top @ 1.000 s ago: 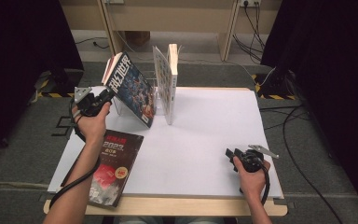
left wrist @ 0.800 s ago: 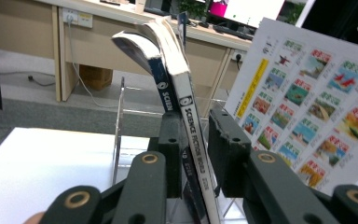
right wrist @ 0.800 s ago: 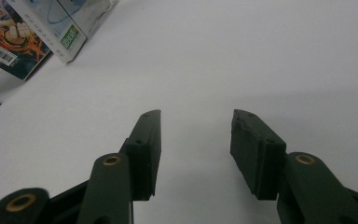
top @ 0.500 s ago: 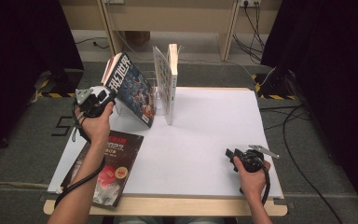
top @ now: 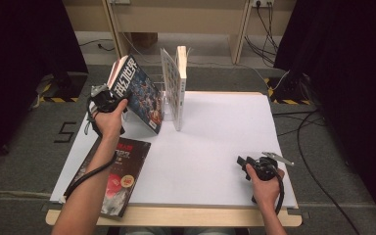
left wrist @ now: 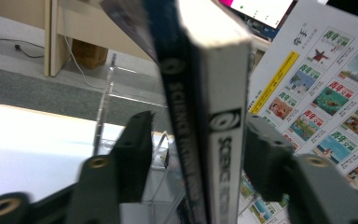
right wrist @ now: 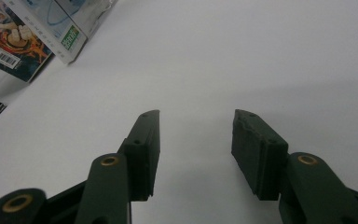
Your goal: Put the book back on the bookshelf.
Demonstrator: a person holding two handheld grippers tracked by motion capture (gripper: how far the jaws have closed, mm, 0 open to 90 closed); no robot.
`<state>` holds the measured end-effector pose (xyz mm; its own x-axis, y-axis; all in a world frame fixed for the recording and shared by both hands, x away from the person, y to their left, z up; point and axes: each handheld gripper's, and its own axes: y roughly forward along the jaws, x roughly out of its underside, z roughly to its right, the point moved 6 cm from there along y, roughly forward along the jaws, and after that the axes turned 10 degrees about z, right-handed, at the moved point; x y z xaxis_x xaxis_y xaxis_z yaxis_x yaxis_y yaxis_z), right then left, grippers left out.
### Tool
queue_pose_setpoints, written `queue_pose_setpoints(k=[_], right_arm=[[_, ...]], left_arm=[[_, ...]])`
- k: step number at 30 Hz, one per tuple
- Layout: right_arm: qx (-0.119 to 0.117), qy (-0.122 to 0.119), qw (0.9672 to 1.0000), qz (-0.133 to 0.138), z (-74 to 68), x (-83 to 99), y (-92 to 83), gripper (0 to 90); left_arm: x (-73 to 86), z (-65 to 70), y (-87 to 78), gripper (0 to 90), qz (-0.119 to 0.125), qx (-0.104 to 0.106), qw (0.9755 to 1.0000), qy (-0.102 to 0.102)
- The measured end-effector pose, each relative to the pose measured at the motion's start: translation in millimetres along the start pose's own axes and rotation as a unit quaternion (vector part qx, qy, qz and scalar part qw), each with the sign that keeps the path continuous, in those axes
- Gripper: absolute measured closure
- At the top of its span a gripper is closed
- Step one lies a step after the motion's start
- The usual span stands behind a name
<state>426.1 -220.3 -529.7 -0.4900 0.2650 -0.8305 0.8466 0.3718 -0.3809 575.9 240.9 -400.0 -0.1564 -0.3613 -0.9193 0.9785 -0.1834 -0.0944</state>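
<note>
White tabletop (top: 215, 147), far left: science-fiction magazine (top: 139, 93) leaning tilted, glossy, floppy, light; best gripped at its stiffer spine. Left gripper (left wrist: 193, 158) jaws, just opened, straddle the spine unpressed; right gripper (right wrist: 193, 149) jaws open, empty.

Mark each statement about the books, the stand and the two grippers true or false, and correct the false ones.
1. The science-fiction magazine lies flat on the table. False: it leans tilted toward the upright book.
2. The left gripper straddles the magazine's spine with its jaws open. True; a gap shows beside one jaw, which has just opened.
3. The right gripper holds a book. False: its jaws stand open over bare white table.
4. A dark red-covered book lies flat near the table's front left edge. True.
</note>
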Motion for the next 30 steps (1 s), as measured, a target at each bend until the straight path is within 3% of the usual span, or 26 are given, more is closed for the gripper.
queue_pose_setpoints(k=[4, 8, 14, 17, 21, 25, 30], right_arm=[[0.000, 0.003, 1.0000, 0.001, 0.2, -0.1, -0.3, 52.9], [0.001, 0.002, 1.0000, 0.002, 0.1, -0.3, -0.7, 52.9], [0.001, -0.005, 1.0000, 0.001, -0.4, -0.2, -0.3, 53.0], [0.001, -0.002, 1.0000, 0.003, -0.2, -0.3, -0.5, 52.9], [0.001, 0.001, 1.0000, 0.004, -0.3, -0.4, -1.0, 53.0], [-0.003, -0.003, 1.0000, 0.003, -0.7, -0.3, -0.6, 53.1], [-0.005, -0.006, 1.0000, 0.001, -0.9, -0.3, -0.3, 53.1]], left_arm=[[-0.5, 5.2, 7.4, 59.0, -0.001, 0.006, 1.0000, -0.008], [-0.5, 3.6, 9.8, 69.3, -0.001, -0.005, 0.9999, -0.009], [-2.7, 1.7, 11.0, 75.0, -0.003, 0.011, 0.9995, -0.029], [-8.0, 5.7, 13.8, 75.7, -0.005, 0.013, 0.9999, -0.010], [-19.6, 16.3, 21.2, 75.9, -0.002, 0.017, 0.9991, 0.038], [-34.0, 26.8, 29.2, 76.0, 0.018, 0.014, 0.9976, 0.065], [-41.5, 36.0, 35.9, 75.9, 0.048, 0.004, 0.9953, 0.083]])
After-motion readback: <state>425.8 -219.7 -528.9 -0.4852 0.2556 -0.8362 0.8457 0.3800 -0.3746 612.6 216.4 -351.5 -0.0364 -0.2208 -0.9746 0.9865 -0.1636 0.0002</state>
